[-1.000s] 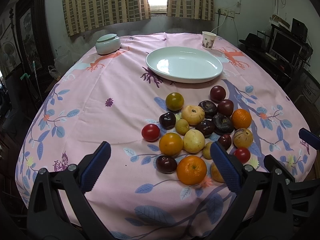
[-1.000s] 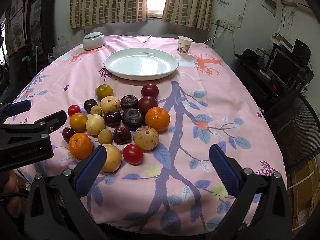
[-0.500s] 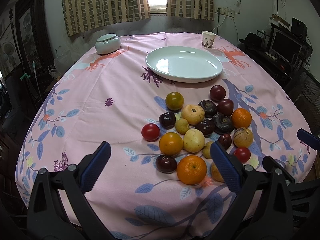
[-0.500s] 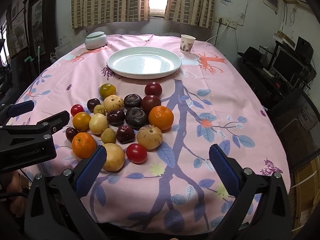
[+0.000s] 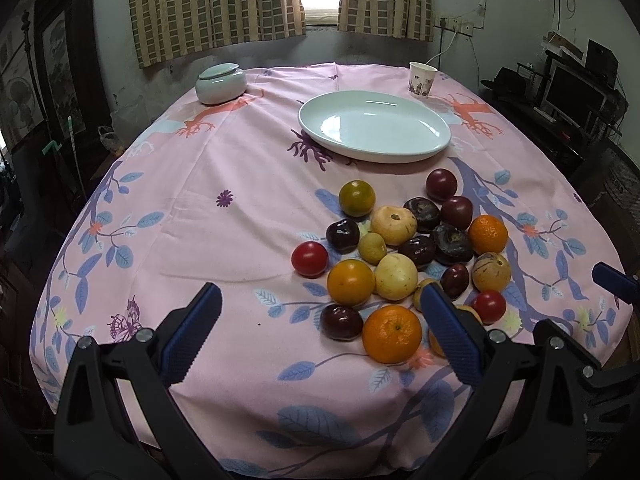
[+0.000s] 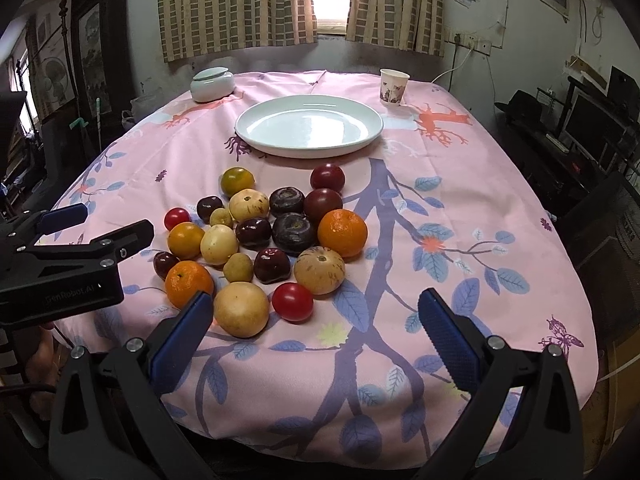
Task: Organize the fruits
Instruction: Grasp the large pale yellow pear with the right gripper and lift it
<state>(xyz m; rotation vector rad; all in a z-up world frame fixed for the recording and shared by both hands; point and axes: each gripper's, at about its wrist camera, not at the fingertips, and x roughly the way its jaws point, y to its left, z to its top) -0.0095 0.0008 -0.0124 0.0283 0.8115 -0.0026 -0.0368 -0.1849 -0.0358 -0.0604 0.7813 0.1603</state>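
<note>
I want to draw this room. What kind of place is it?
Probably a room in someone's home: a table with fruit and a plate, curtains on the window, and a monitor at the side.

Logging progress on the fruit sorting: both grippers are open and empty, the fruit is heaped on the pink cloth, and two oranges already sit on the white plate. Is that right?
Not quite. The white plate holds nothing; the right wrist view shows it bare. Both oranges lie in the heap on the pink cloth. The left gripper and right gripper are open and empty.
</note>
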